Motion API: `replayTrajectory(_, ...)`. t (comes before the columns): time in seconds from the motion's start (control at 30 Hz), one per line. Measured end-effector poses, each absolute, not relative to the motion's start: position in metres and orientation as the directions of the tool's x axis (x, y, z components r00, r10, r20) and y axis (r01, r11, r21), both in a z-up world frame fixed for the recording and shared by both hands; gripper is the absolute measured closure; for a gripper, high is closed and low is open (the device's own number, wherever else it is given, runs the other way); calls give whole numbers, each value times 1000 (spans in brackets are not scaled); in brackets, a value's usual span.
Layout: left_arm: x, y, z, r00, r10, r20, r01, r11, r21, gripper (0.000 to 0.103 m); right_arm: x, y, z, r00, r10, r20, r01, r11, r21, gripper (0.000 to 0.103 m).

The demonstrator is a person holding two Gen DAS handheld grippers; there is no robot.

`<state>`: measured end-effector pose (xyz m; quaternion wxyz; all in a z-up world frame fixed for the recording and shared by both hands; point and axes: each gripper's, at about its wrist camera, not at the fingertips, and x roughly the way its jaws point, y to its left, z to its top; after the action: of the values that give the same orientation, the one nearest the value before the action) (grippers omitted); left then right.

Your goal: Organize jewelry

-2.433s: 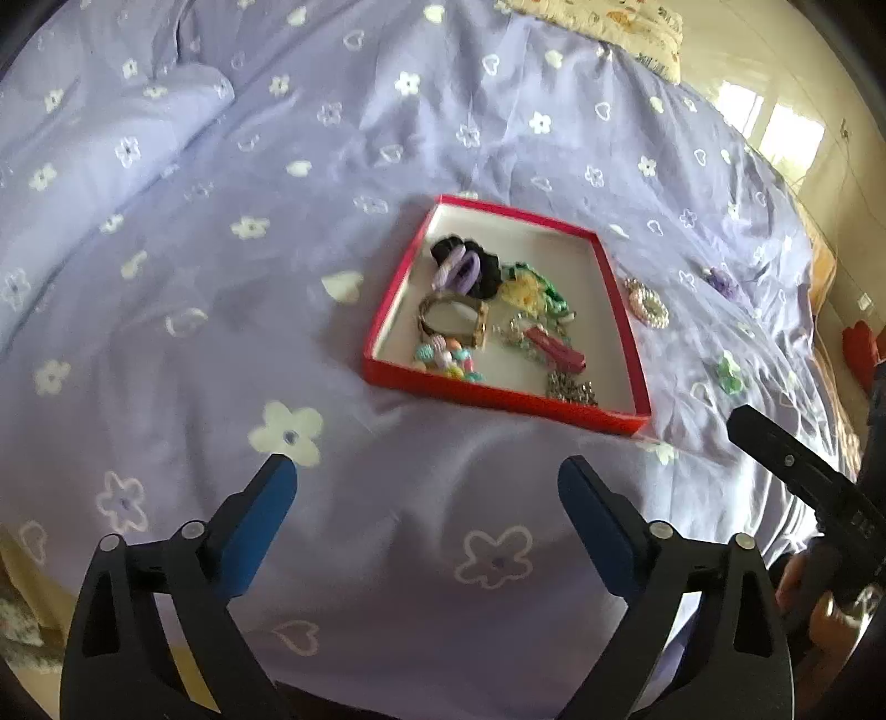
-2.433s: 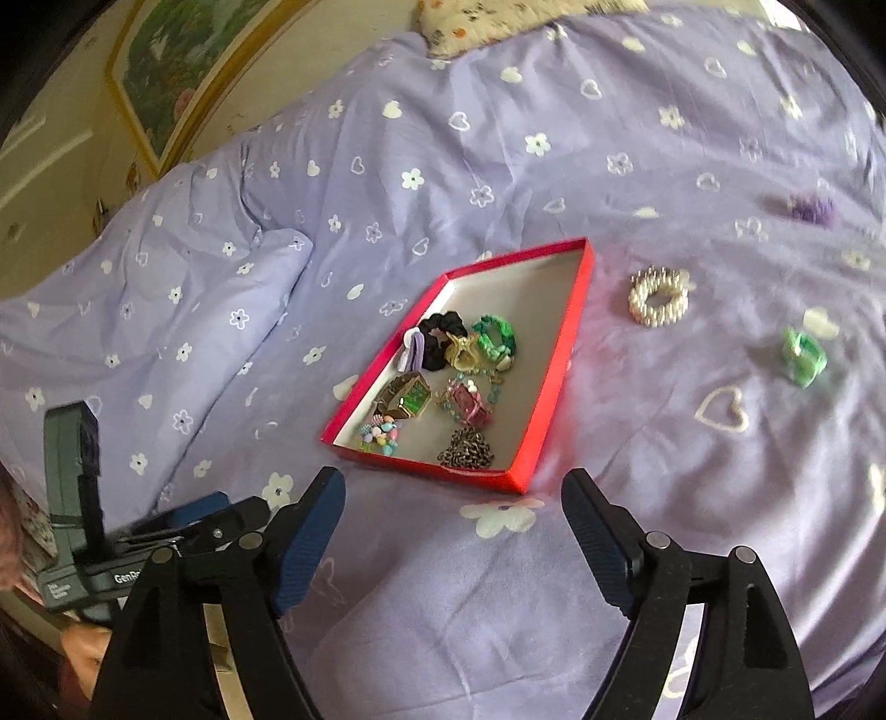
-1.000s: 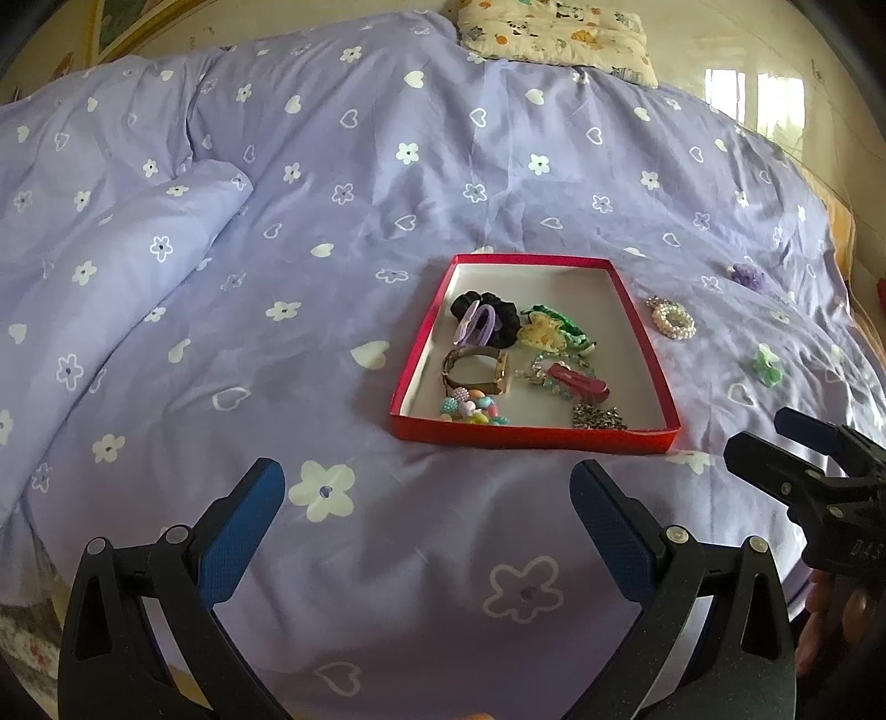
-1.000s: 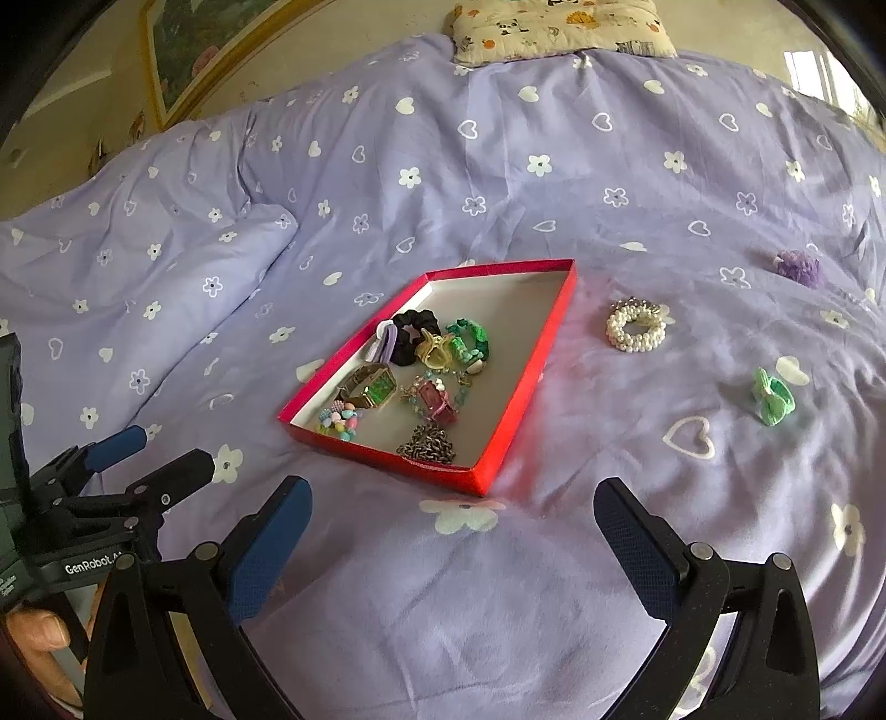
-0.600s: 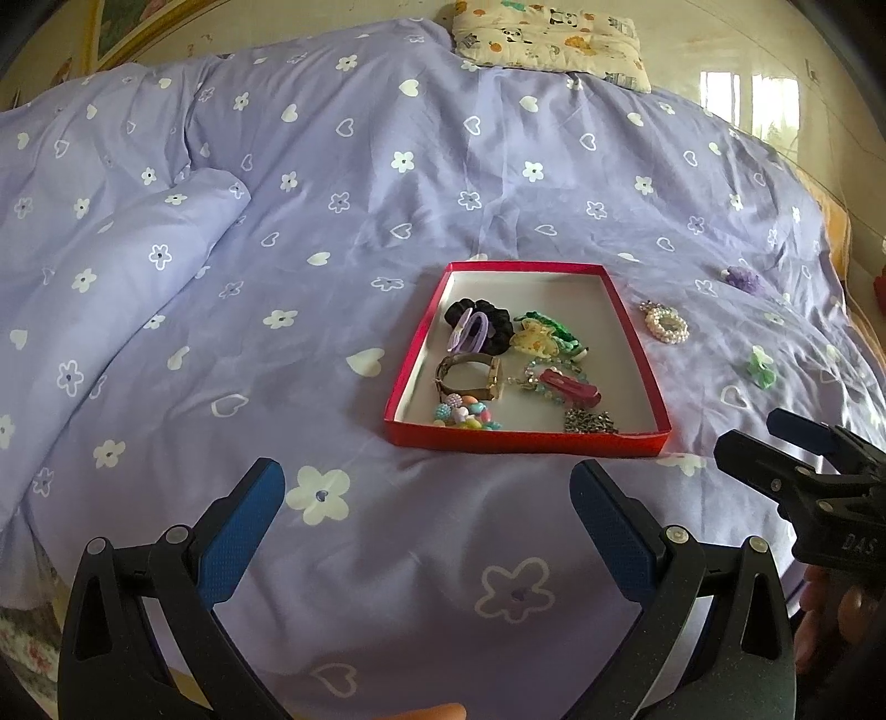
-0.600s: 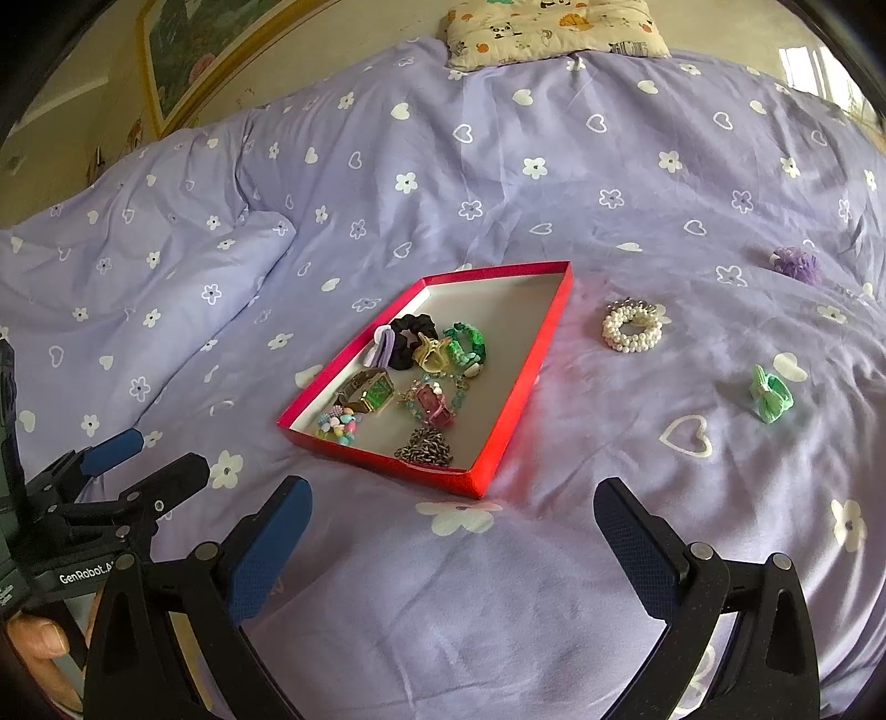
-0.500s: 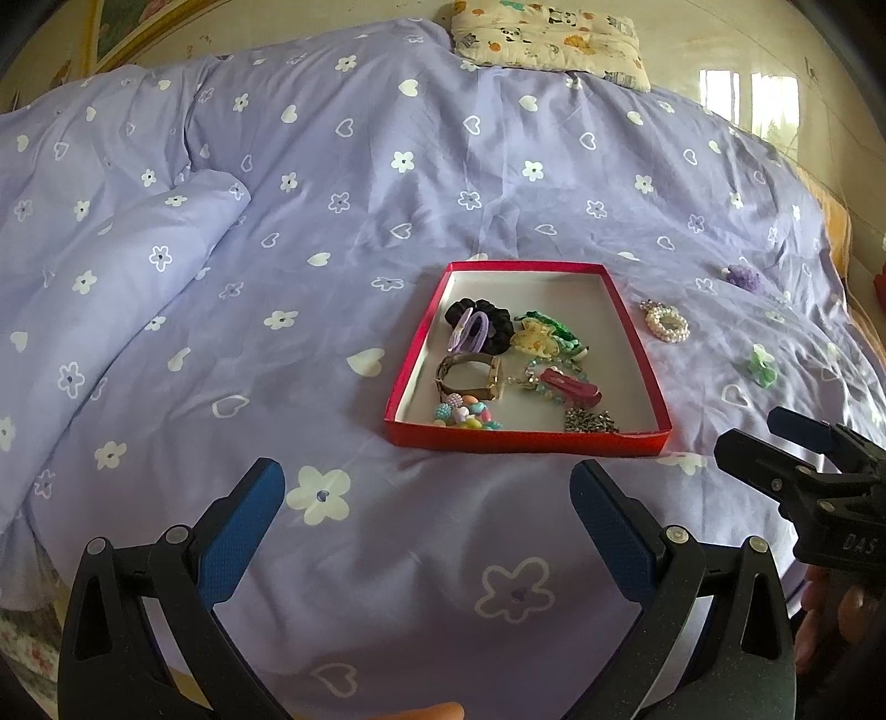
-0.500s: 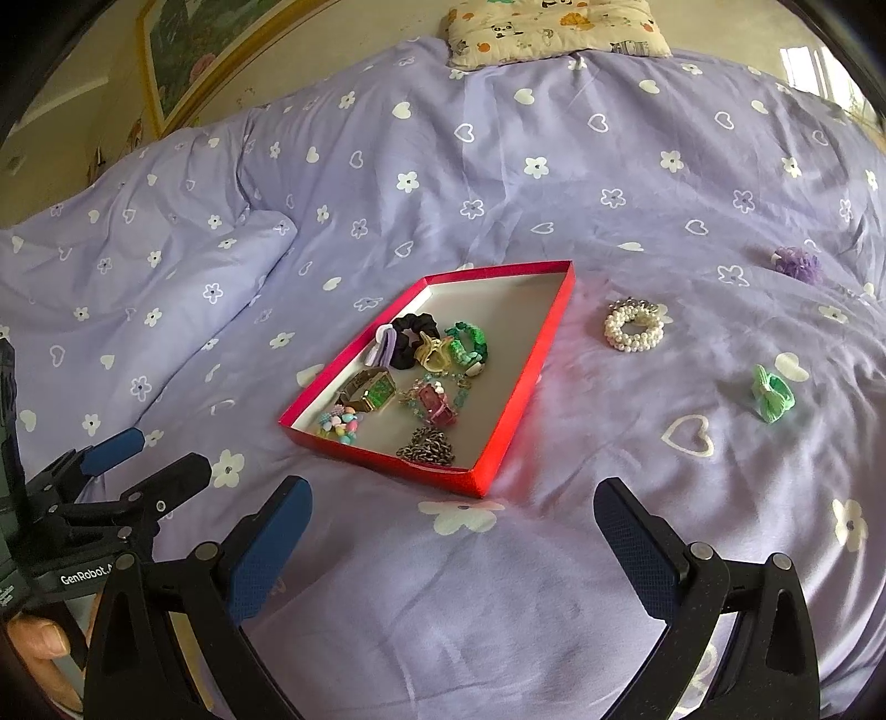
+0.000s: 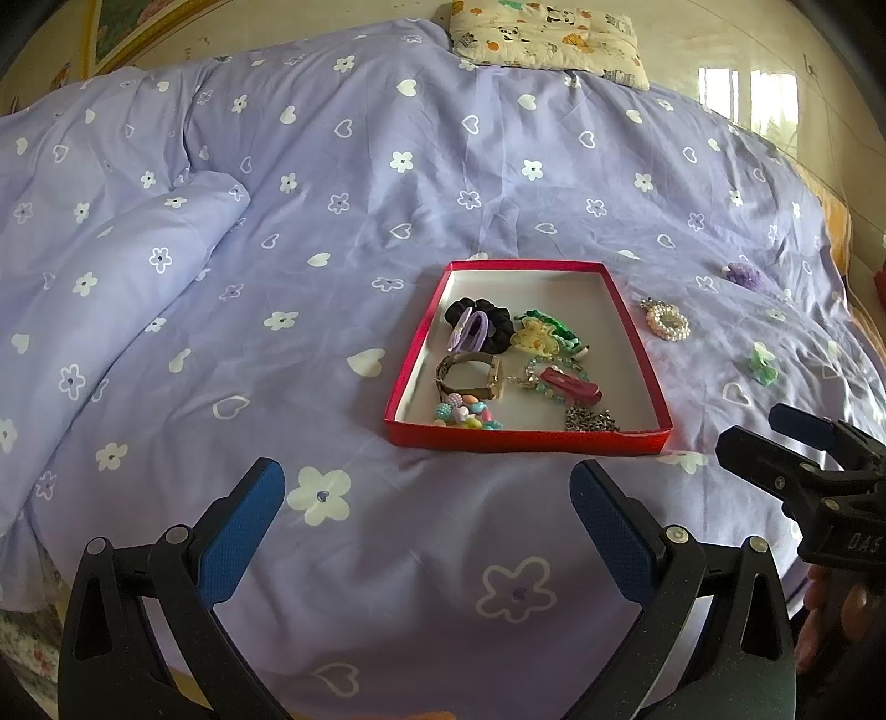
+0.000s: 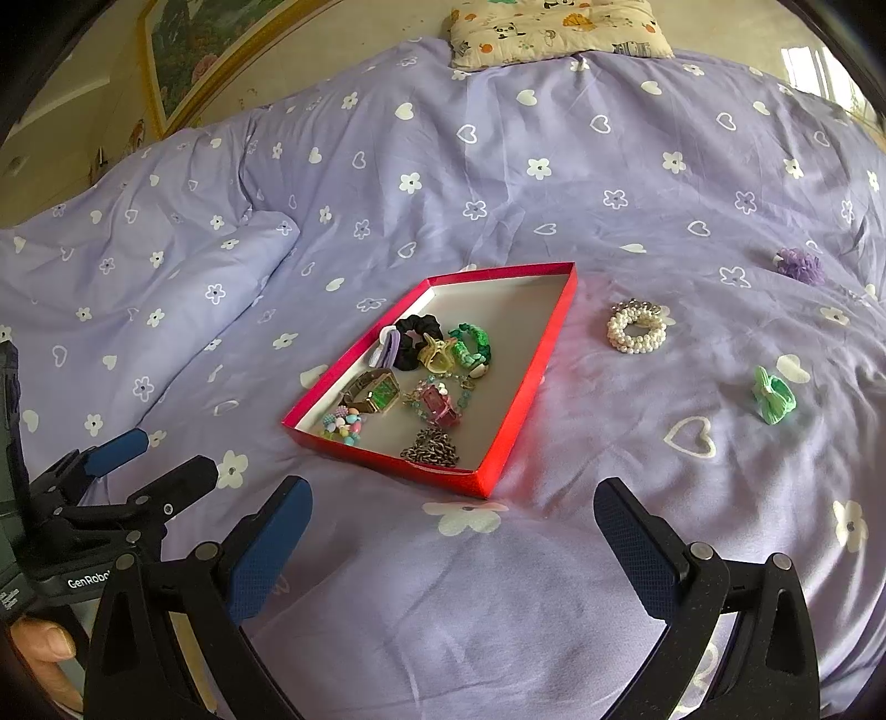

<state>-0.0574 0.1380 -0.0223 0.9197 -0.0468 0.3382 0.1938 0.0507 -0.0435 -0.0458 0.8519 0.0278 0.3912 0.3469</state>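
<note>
A shallow red box (image 9: 637, 338) (image 10: 545, 354) lies on the purple bedspread, holding a black scrunchie (image 9: 490, 321), a watch (image 10: 376, 390), a silver chain (image 10: 432, 446), bead pieces and several other items. Outside it, to its right, lie a pearl bracelet (image 9: 667, 321) (image 10: 637, 329), a green hair tie (image 9: 764, 365) (image 10: 772, 396) and a purple scrunchie (image 9: 745, 274) (image 10: 800, 266). My left gripper (image 9: 426, 518) and right gripper (image 10: 454, 531) hover open and empty near the bed's front edge, well short of the box.
A folded duvet bulge (image 9: 111, 266) rises at the left. A patterned pillow (image 9: 545, 33) lies at the far end. The right gripper shows in the left wrist view (image 9: 775, 448); the left gripper shows in the right wrist view (image 10: 144, 462), held by a hand (image 10: 44, 645).
Both cameras have pulled back and levelled since 2.4 s ago, so more of the bed shows. Over the last half second almost nothing has moved. Both grippers stay open.
</note>
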Motion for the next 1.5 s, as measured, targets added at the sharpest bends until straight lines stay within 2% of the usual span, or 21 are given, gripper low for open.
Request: replayTrajectory(1.5,-54,134,-22,698,337,-632,-383,921,68,0,46,-39,-42,450,621,-642,-575,752,324,0)
